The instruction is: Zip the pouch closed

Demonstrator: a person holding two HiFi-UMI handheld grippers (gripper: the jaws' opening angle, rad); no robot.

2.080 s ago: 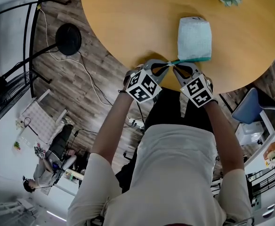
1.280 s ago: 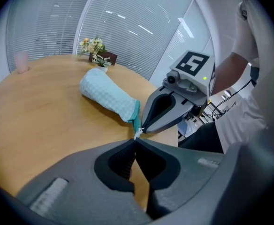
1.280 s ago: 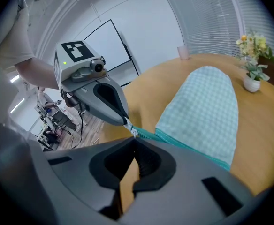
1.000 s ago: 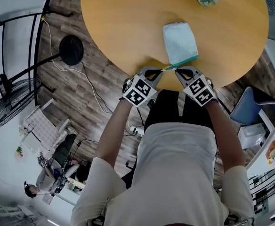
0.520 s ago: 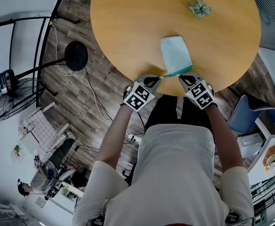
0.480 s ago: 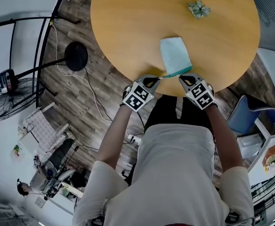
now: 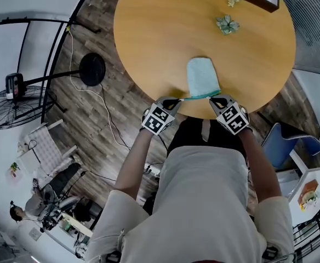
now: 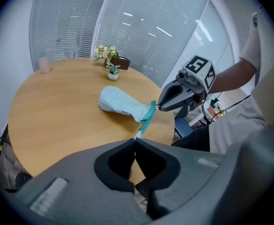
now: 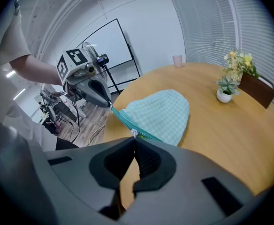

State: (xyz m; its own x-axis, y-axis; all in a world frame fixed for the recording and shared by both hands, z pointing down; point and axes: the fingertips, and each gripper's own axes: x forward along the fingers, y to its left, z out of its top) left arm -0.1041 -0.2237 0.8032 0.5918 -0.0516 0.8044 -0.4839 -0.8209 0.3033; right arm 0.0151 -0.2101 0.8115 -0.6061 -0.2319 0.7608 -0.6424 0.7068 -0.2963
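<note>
The left gripper [image 8: 135,141] has its jaws clenched on one tip of the teal zipper [image 8: 146,118]. The right gripper [image 9: 135,138] has its jaws pinched on a small white piece at the other end. The grippers face each other at the counter [image 7: 160,37] edge, both forearms reaching forward. The pouch [image 7: 202,78] lies flat just beyond them. Whether its zipper is closed is hard to make out.

We see a pale mint, finely checked pouch [image 7: 203,76] with a teal zipper [image 7: 201,97] on a honey-orange table [image 7: 160,37]; our grey left gripper [image 7: 178,99] and right gripper [image 7: 212,98] carry black-and-white square-patterned cubes [image 7: 158,119].
</note>
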